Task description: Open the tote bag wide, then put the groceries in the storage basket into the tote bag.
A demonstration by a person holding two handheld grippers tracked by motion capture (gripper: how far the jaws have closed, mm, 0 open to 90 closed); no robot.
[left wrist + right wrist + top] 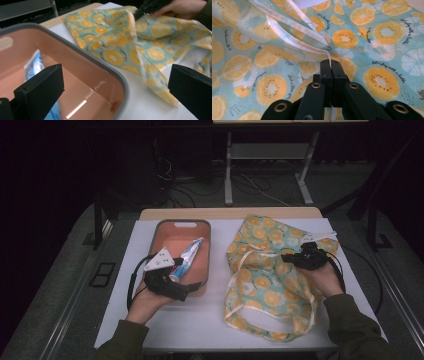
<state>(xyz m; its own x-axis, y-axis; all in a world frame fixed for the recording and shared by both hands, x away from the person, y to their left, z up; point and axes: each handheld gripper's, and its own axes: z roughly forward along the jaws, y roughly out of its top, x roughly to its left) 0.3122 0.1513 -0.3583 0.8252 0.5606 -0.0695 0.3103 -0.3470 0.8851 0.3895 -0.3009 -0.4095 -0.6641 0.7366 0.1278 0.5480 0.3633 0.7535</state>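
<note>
A teal cloth bag (270, 287) printed with orange slices lies on the right half of the white table (200, 317). My right gripper (287, 261) is shut on the bag's white-trimmed edge (322, 50), and the cloth lifts slightly at the pinch (331, 64). A salmon tray with a grey rim (182, 221) stands to the left with a blue and white toothpaste tube (190, 254) lying in it. My left gripper (179, 279) hovers at the tray's near right corner, open wide (115, 77). The tray's rim (100, 62) lies between its jaws, untouched, and the tube (33, 66) shows beside the left jaw.
The bag's long handles (235, 315) trail toward the table's front edge. A wooden strip (230, 213) borders the table's far side. Beyond it are desk legs (228, 180) and cables on a dark floor.
</note>
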